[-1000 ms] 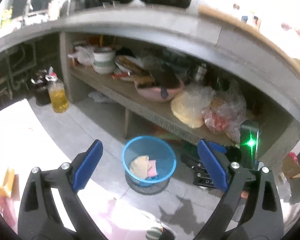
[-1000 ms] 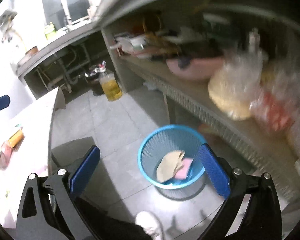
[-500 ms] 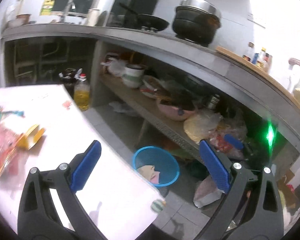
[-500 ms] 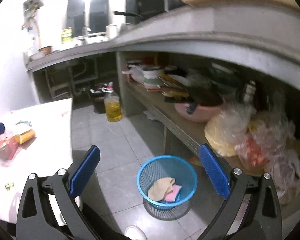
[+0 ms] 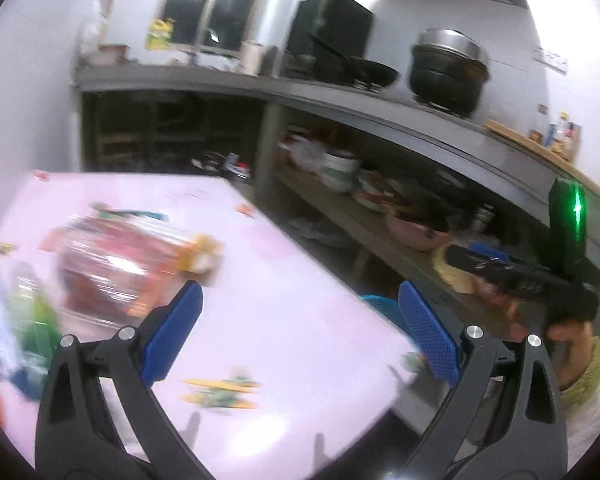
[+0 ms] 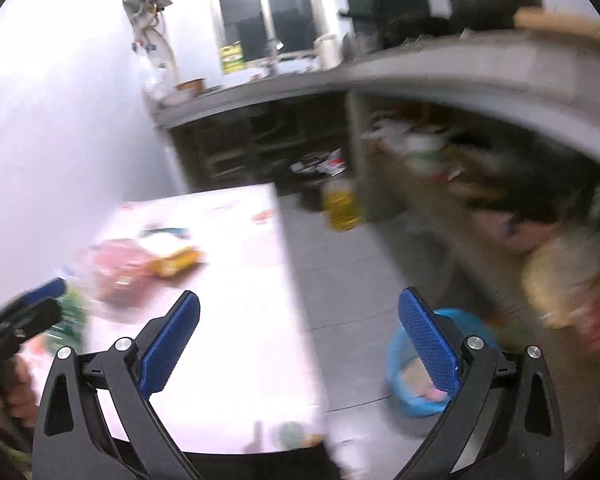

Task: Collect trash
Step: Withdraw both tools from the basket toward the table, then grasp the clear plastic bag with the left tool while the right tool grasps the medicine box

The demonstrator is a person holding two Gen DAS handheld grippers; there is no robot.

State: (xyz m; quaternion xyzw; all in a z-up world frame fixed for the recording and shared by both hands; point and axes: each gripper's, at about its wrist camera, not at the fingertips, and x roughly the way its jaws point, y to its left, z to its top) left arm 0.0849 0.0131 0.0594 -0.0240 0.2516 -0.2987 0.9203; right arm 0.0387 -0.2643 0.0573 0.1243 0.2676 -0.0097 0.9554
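Both views were smeared by motion. The left tool point(image 5: 296, 338) hung over the pale tabletop point(image 5: 284, 280) with its blue pads spread wide and nothing between them; the right tool point(image 6: 298, 342) was just as wide and just as empty. The trash lay on the tabletop: a red-and-orange wrapper point(image 5: 112, 268) to the left and a small yellow-green scrap point(image 5: 220, 394) near the front edge. The blue basket point(image 6: 420, 380) stood on the floor, beside the tabletop and below it. The blur made the flat scrap hard to place, so a hasty closing could have missed it or nudged it off the edge.
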